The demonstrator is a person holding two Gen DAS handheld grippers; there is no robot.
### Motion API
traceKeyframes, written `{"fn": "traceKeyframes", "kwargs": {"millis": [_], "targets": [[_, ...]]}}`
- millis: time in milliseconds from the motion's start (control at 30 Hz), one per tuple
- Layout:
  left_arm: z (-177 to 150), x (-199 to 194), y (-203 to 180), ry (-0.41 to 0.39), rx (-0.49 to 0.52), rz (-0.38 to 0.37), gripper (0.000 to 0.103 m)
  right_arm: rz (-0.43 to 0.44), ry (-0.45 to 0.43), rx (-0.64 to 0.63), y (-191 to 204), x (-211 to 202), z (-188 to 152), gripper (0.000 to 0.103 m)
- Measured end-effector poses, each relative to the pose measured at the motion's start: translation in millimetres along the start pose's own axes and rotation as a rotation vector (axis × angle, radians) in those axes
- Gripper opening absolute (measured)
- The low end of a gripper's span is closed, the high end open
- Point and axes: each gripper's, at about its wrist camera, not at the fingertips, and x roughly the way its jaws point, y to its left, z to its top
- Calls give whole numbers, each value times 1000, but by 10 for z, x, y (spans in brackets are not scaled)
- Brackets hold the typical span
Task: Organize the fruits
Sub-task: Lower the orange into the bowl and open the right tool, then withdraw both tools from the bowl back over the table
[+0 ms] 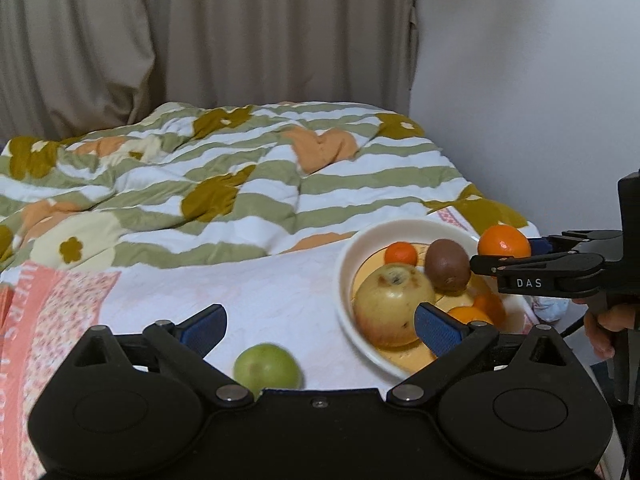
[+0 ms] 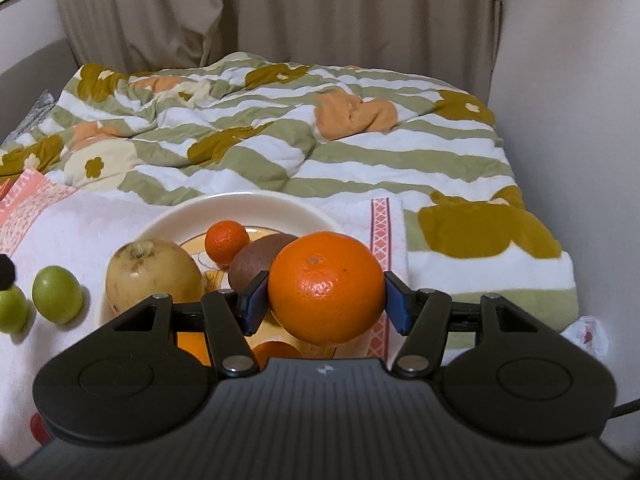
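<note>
Here the large orange (image 2: pixel 325 286) sits clamped between the blue pads (image 2: pixel 251 304) of the right gripper (image 2: pixel 325 300), lifted above the near right edge of the white bowl (image 2: pixel 248 202); in the left wrist view the same orange (image 1: pixel 504 241) shows at the bowl's (image 1: pixel 344 264) far right rim, pinched at the tip of the right gripper (image 1: pixel 500 258). Inside the bowl lie a big yellowish apple (image 2: pixel 154 276) with a brown-spotted stem end, a small mandarin (image 2: pixel 226 240) behind it, and a brown kiwi (image 2: pixel 260 262) touching the mandarin's lower right side. More orange fruit (image 1: pixel 476 310) lies at the bowl's near side, partly hidden by gripper parts. The left gripper (image 1: pixel 320 324) has its jaws spread wide apart and holds nothing; its right blue pad (image 1: pixel 436 326) lies in front of the apple (image 1: pixel 390 304), its left pad over the cloth. A green fruit (image 1: pixel 267 368) rests on the white cloth (image 1: pixel 260 292) just left of the bowl, close to the left gripper's body. The right wrist view shows two green fruits (image 2: pixel 58 288) side by side left of the bowl. The cloth lies on a bed, beside a striped quilt (image 1: pixel 224 184) with floral patches, with beige curtains (image 1: pixel 200 32) behind.
</note>
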Motion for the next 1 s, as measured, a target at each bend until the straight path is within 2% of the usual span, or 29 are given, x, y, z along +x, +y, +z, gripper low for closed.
{"fn": "traceKeyframes", "kwargs": {"millis": [167, 200, 233, 267, 367, 600, 667, 800, 1000], "targets": [[-103, -77, 49, 2, -22, 24, 102, 15, -6, -18, 6, 58, -71, 77], [-124, -99, 47, 2, -25, 29, 102, 14, -23, -19, 6, 39, -73, 86], [-144, -117, 47, 1, -28, 33, 102, 3, -37, -26, 13, 11, -68, 100], [-160, -134, 47, 1, -30, 35, 102, -13, -50, -36, 28, -18, -66, 103], [-216, -200, 32, -4, -27, 46, 102, -50, -82, -64, 59, -107, -63, 103], [-275, -422, -80, -53, -17, 63, 102, -54, -86, -67, 70, -368, -84, 103], [-290, -519, -99, -76, -26, 61, 102, -65, -63, -53, 73, -457, -82, 103], [-315, -762, -169, -120, -36, 79, 102, -39, -59, -25, 83, -763, -99, 103], [-420, -1175, -188, -177, -71, 119, 102, -26, -62, -62, 240, -1223, -94, 103]]}}
